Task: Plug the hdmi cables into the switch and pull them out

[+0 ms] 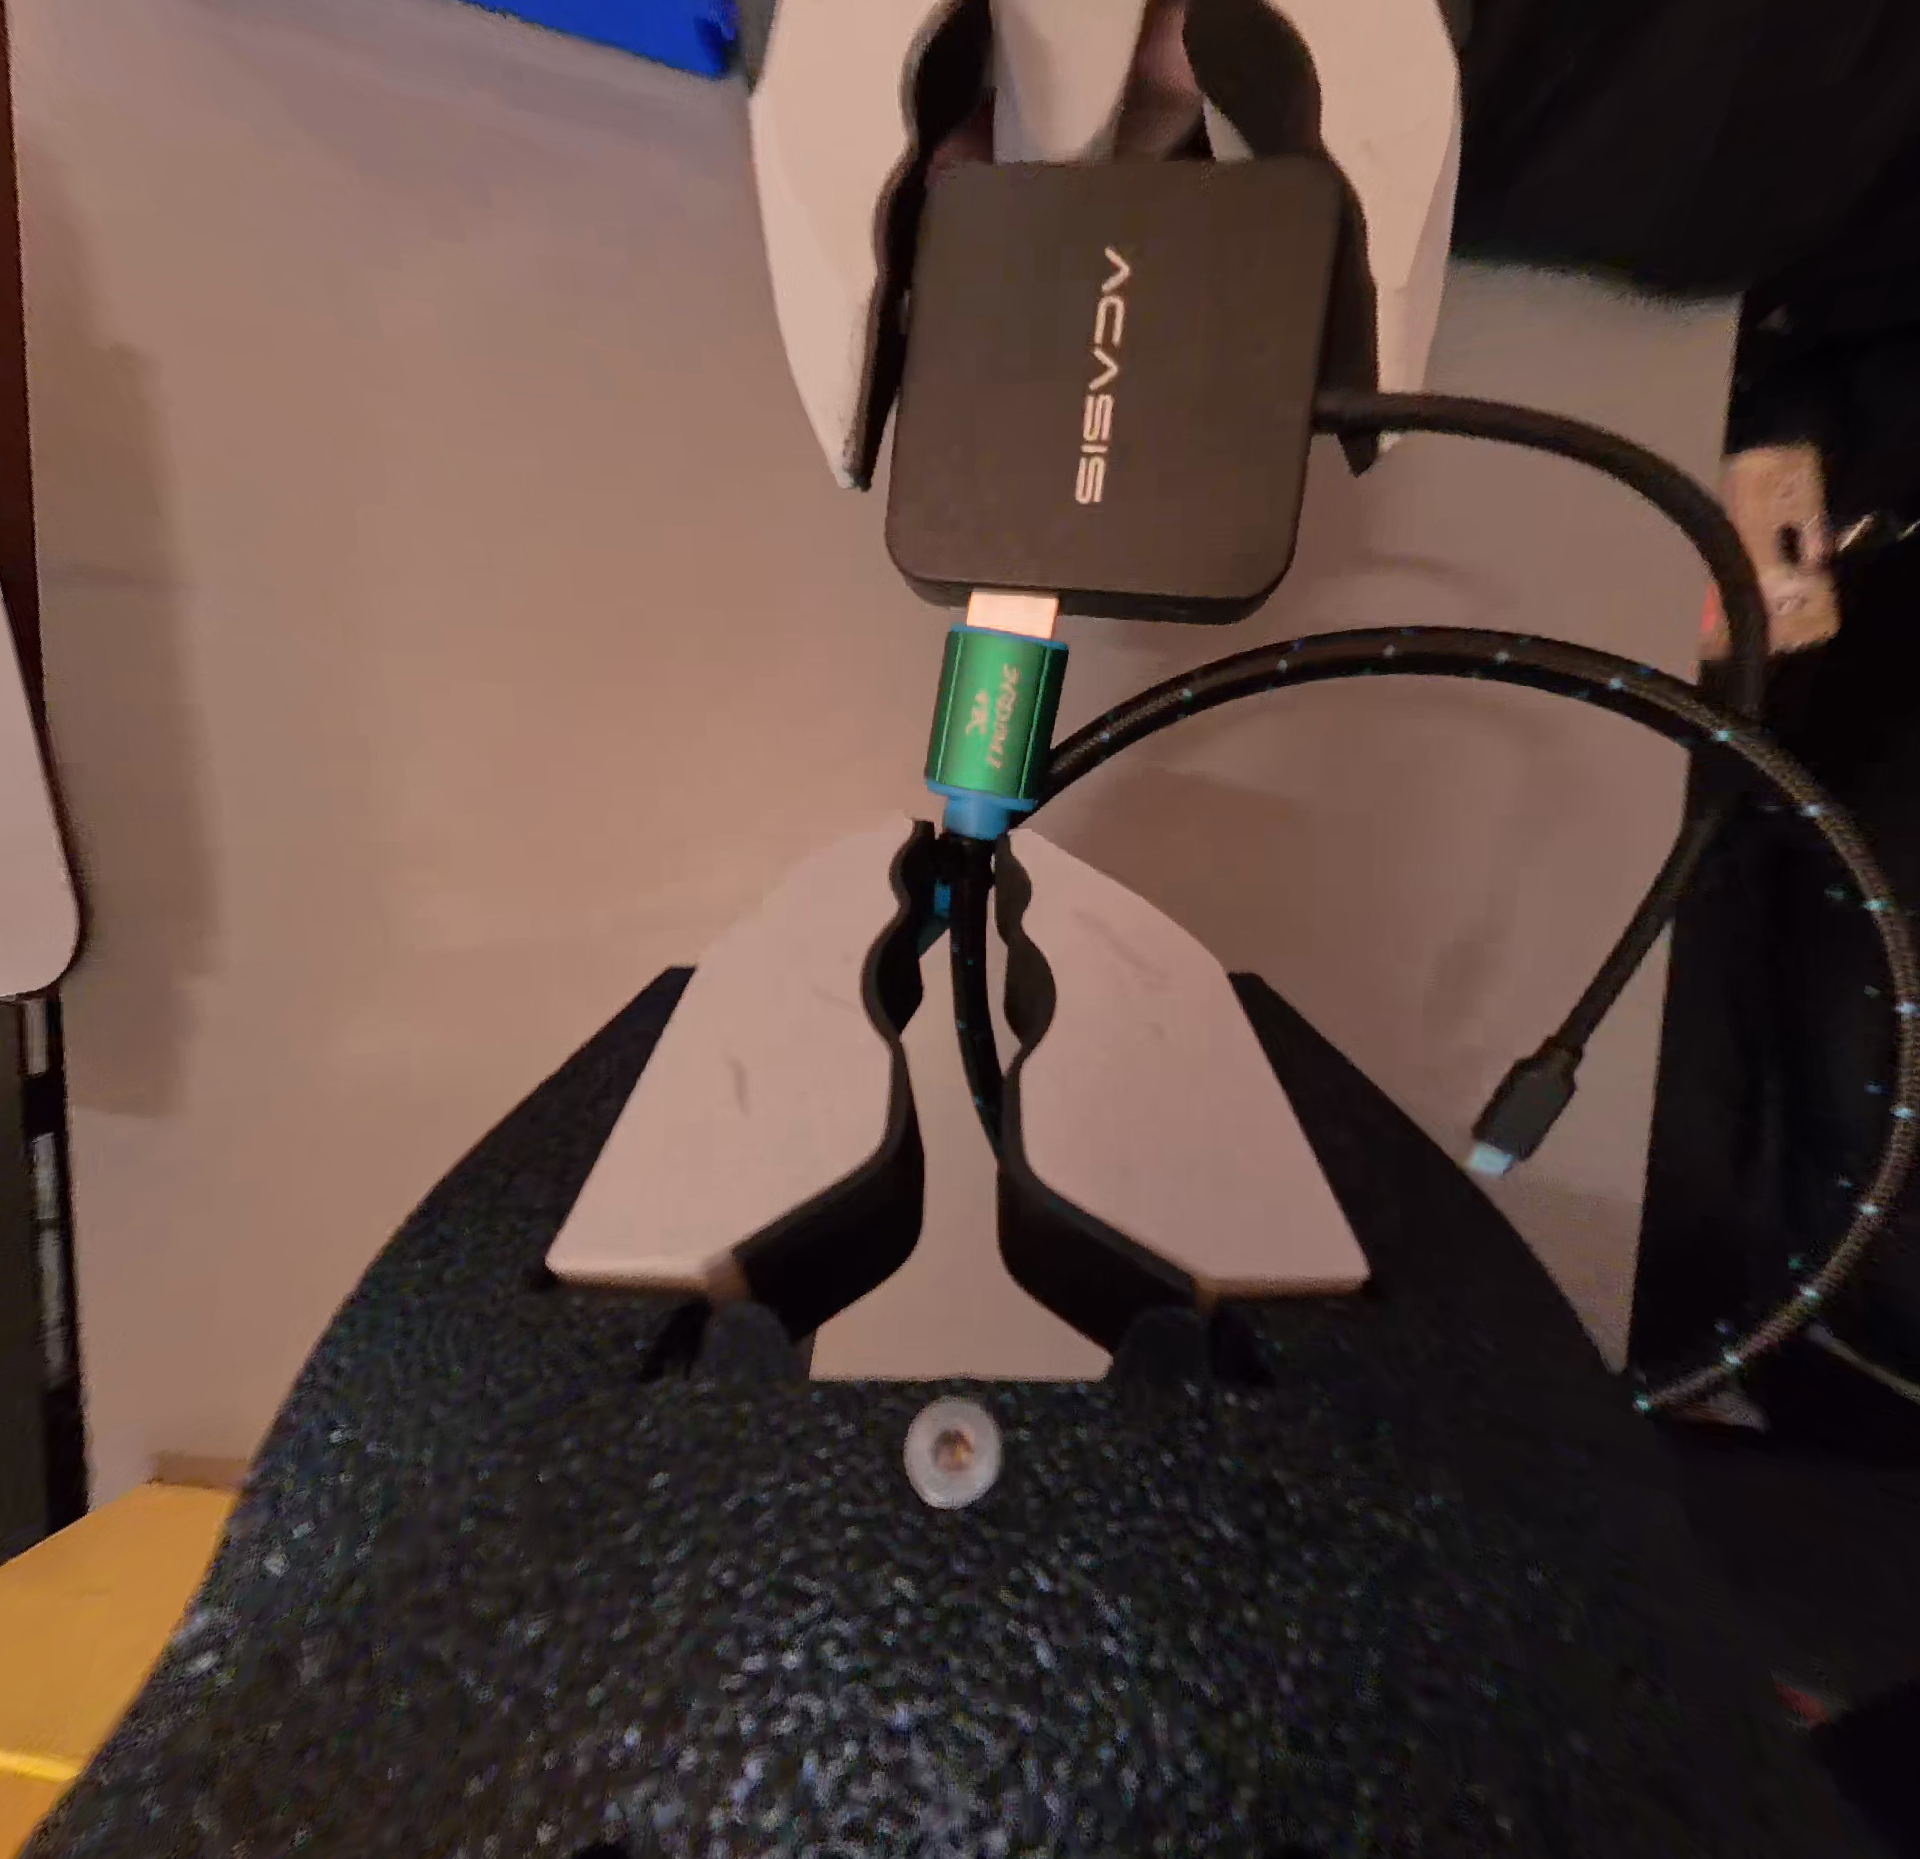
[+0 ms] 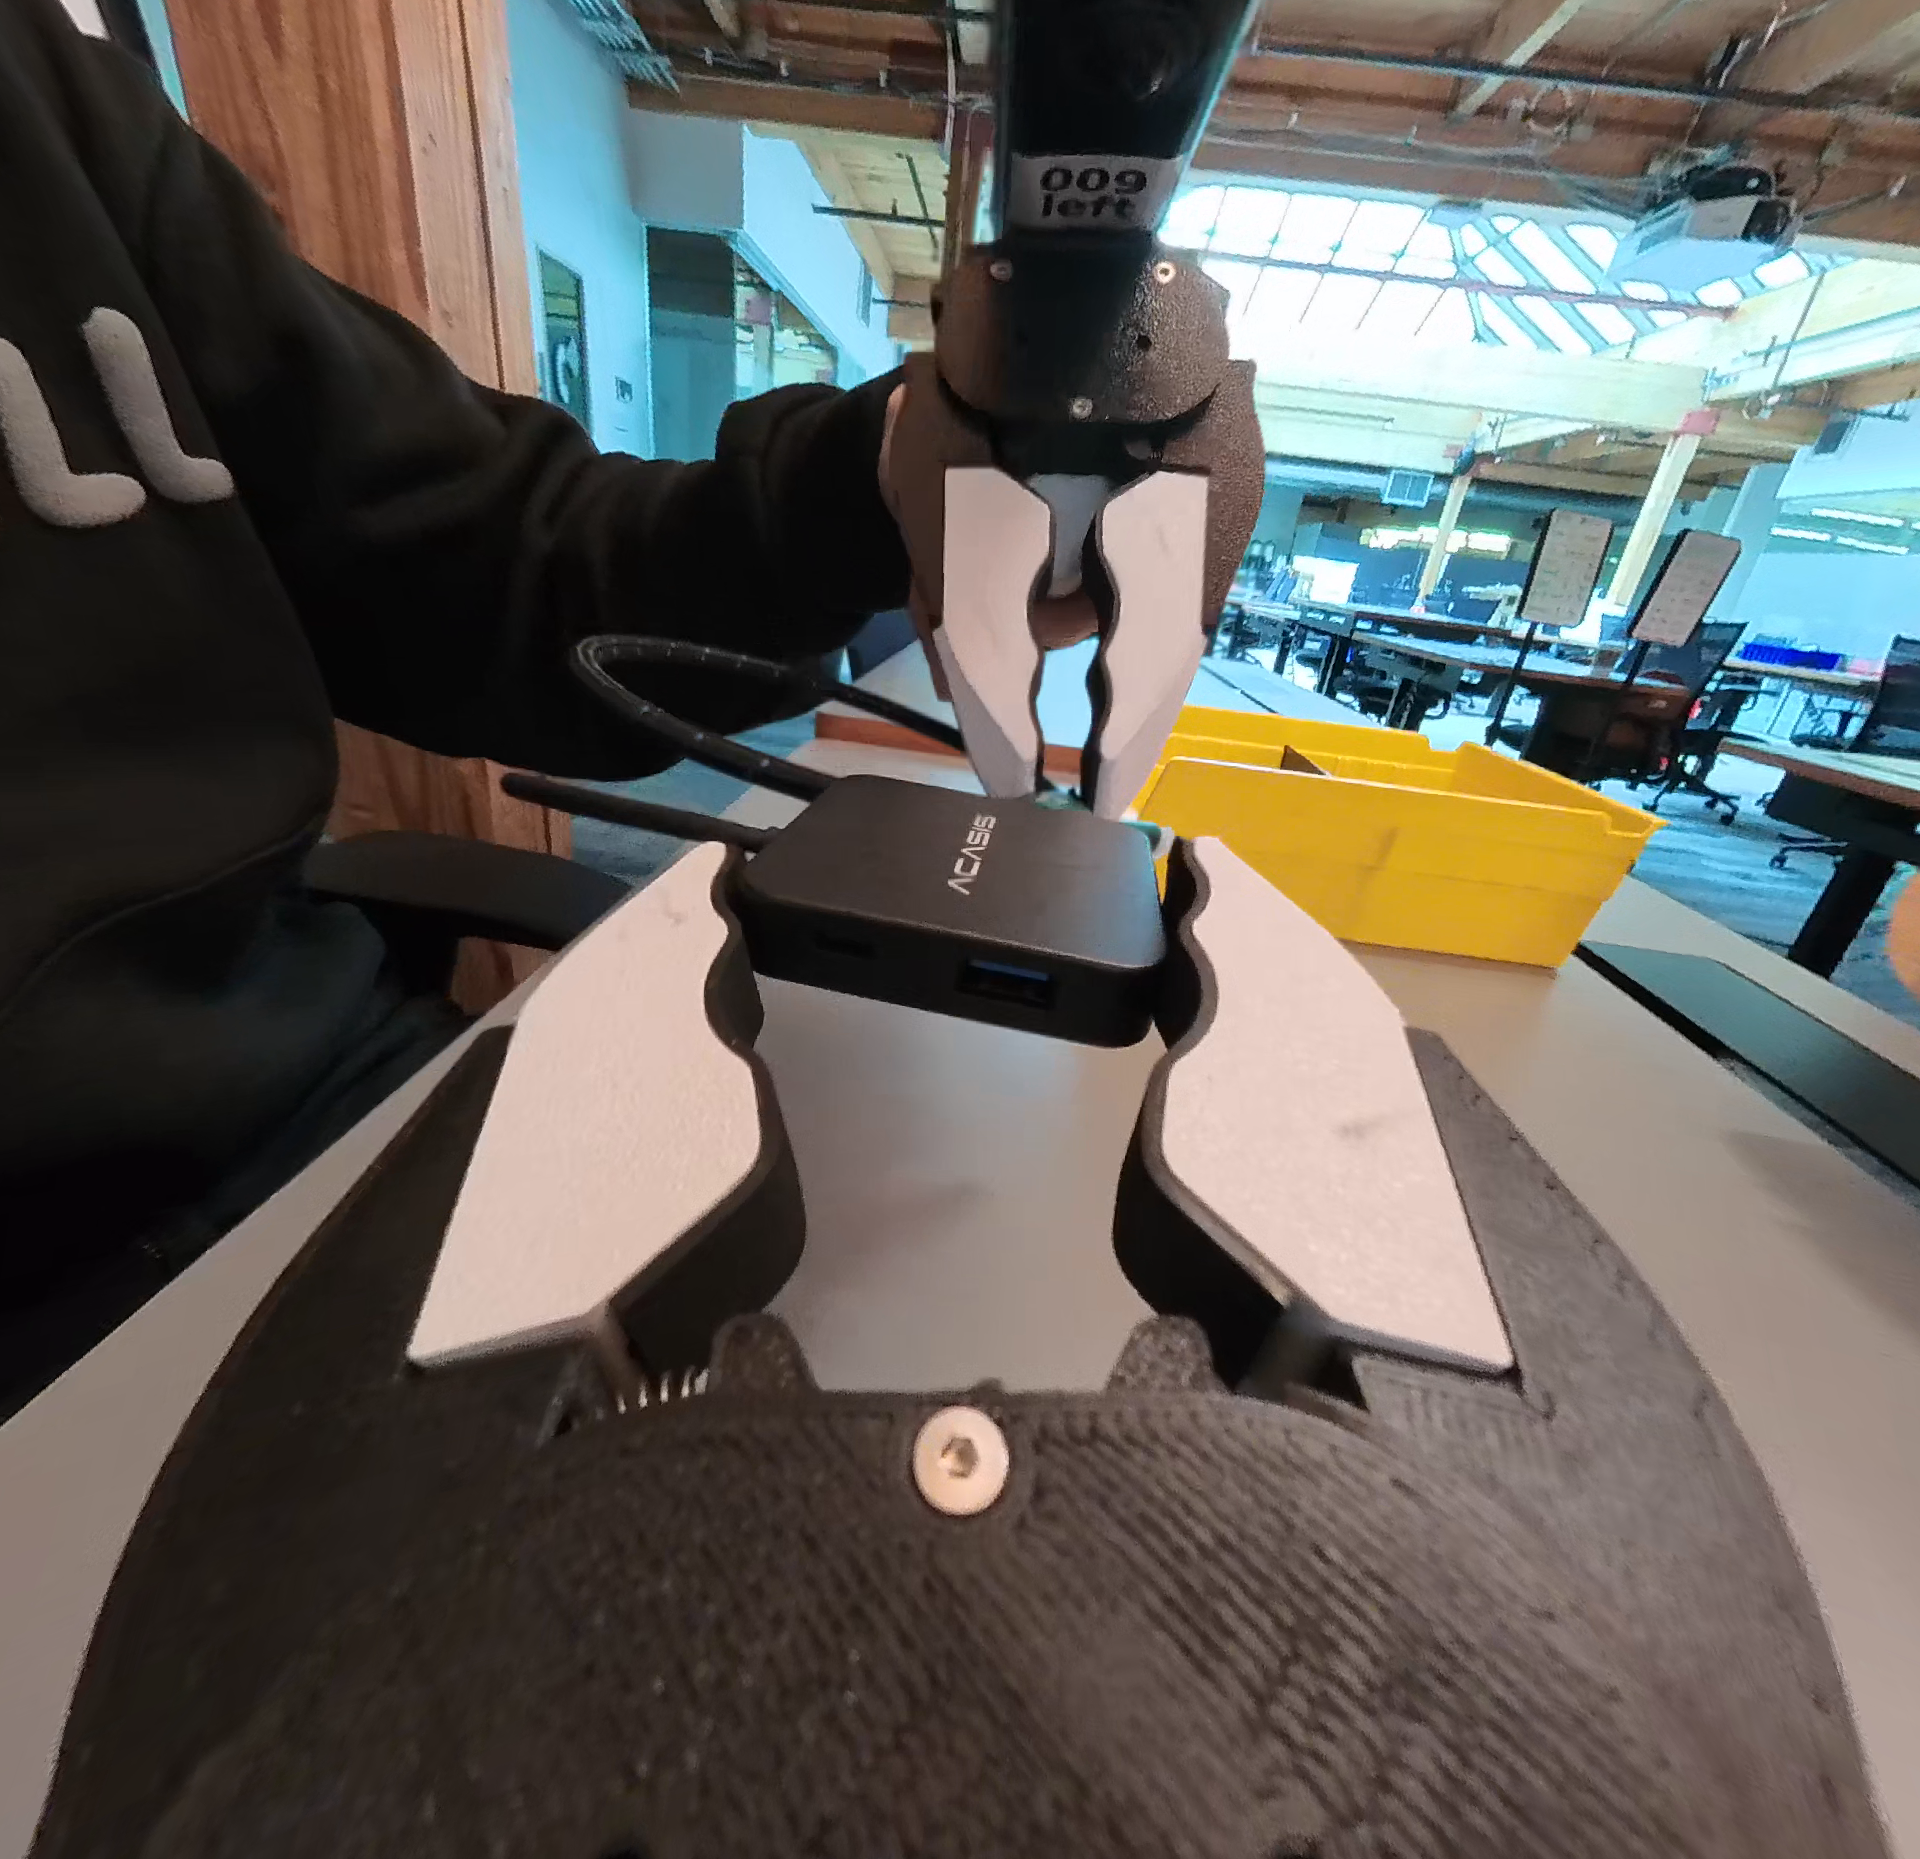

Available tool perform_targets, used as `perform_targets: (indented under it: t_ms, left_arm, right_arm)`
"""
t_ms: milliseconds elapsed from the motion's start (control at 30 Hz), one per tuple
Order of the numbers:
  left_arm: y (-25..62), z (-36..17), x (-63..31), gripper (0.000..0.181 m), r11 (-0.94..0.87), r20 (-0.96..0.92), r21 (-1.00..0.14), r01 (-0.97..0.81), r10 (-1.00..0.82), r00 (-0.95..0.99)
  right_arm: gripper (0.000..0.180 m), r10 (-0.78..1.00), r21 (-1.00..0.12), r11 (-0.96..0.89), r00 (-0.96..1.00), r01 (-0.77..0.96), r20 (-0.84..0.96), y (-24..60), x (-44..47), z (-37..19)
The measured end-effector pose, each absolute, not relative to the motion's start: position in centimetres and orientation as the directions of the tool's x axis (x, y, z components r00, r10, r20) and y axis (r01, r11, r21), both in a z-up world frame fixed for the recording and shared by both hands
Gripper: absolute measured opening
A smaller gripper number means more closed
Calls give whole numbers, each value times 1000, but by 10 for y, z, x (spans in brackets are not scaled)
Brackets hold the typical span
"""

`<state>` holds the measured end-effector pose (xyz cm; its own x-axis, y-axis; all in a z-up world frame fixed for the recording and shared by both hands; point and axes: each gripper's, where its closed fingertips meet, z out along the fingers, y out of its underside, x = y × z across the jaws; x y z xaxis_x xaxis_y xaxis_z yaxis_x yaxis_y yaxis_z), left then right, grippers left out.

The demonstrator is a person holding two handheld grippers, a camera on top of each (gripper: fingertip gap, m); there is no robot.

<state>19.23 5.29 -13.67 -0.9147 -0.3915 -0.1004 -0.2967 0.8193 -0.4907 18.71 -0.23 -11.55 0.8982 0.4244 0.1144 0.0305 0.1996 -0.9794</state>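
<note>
In the left wrist view, the left gripper [image 1: 958, 853] comes in from 6 o'clock, and its jaws are pinching the braided black cable with blue flecks [image 1: 1455, 687] right behind the shiny green metal plug [image 1: 995, 734]. The plug points up toward 12 o'clock. Its bare metal tip sits in a slot on the near edge of the flat, square black switch box with rounded corners [image 1: 1112, 386], but a strip of the tip can be seen, so it is only part way in. I think this one cable is either almost plugged or just starting to come out; I cannot tell which. The right gripper [image 1: 1101, 459] reaches in from 12 o'clock and its white fingers [image 1: 821, 251] squeeze the box on both sides. A thin black cord [image 1: 1621, 490] leaves the box at 3 o'clock and ends in a small free plug [image 1: 1522, 1108]. In the right wrist view, the right gripper's jaws are pinching the black box from 9 and 3 o'clock, holding it up a little above the pale grey worktop [image 2: 935, 1134]. The box is smooth and dark, with a blue port [image 2: 1006, 981] on its near edge. The left gripper comes down from 12 o'clock behind the box. A yellow plastic bin [image 2: 1392, 853] sits at 2 o'clock. Only one cable shows, so I judge more plugging and pulling is left.
</note>
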Motion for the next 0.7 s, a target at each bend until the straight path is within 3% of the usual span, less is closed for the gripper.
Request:
perform_targets:
  t_ms: [33,133,267,400,533,700]
  left_arm:
    - [54,-141,190,9,842,-124,-459,-285,-378,-917]
    - [57,-146,190,9,859,-176,-406,-312,-408,-896]
    - [56,-131,192,9,830,-182,-459,-317,-438,-880]
    - [57,-136,190,8,879,-197,-396,-265,-363,-911]
    - [51,-143,187,9,876,-181,-418,-242,-341,-922]
    - [41,-126,191,17,790,-186,-573,-216,-382,-905]
  right_arm:
    - [77,430,-983,178,895,45,119,-1,185,-119]
    - [77,406,-988,120,904,94,135,3,187,-126]
    - [77,382,-990,104,915,96,129,3,193,-129]
    - [77,415,-991,108,903,74,113,7,187,-132]
    - [77,431,-990,110,894,84,124,2,185,-128]
    - [76,430,-978,200,892,59,141,-9,190,-113]
